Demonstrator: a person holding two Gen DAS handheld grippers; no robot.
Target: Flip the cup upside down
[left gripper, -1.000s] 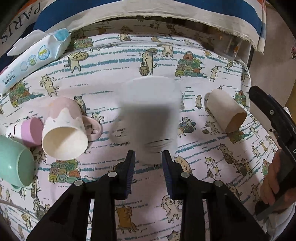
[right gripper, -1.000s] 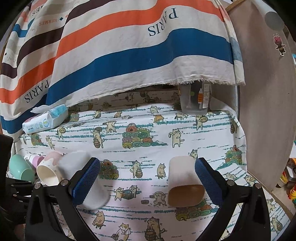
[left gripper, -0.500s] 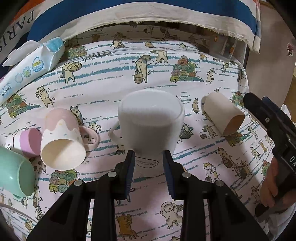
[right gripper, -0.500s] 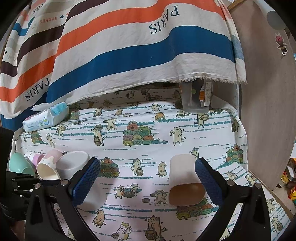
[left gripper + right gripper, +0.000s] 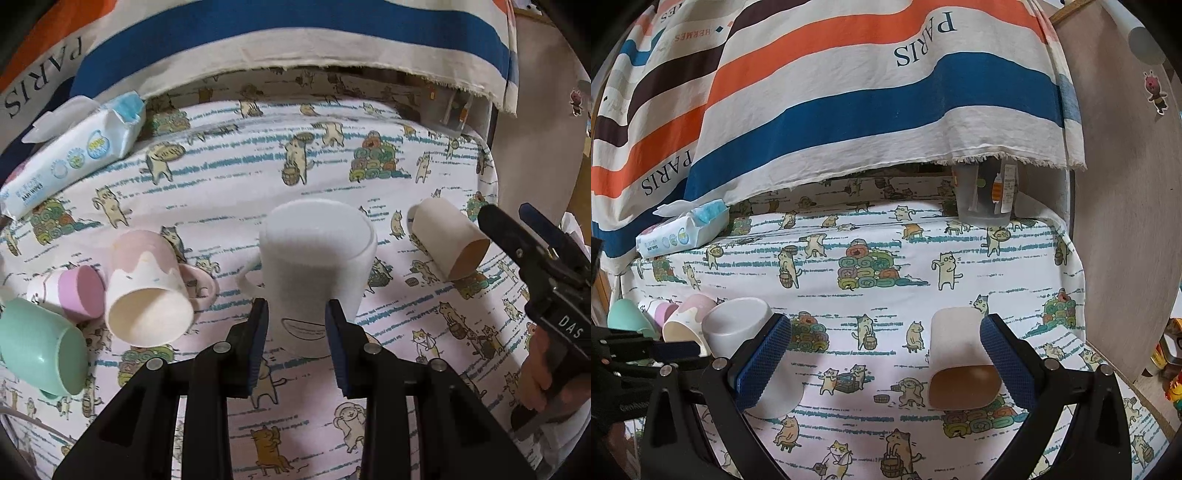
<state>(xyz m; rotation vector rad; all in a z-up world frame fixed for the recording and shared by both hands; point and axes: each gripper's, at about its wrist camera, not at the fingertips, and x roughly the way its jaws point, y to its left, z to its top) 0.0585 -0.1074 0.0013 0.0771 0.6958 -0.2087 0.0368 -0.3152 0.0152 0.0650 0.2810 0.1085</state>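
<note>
Cat-print cloth (image 5: 236, 173) covers the surface. On it the white cup (image 5: 316, 258) stands base up, straight ahead of the left gripper (image 5: 295, 325), whose jaws flank its lower wall; whether they press it is unclear. The right gripper (image 5: 886, 354) hangs wide open, beside a tan cup (image 5: 960, 365) on its side.

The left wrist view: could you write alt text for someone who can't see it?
A white mug stands upside down on a cat-print cloth, the left gripper at its near side. Pink and green cups lie left, a tan-lined cup right.
</note>
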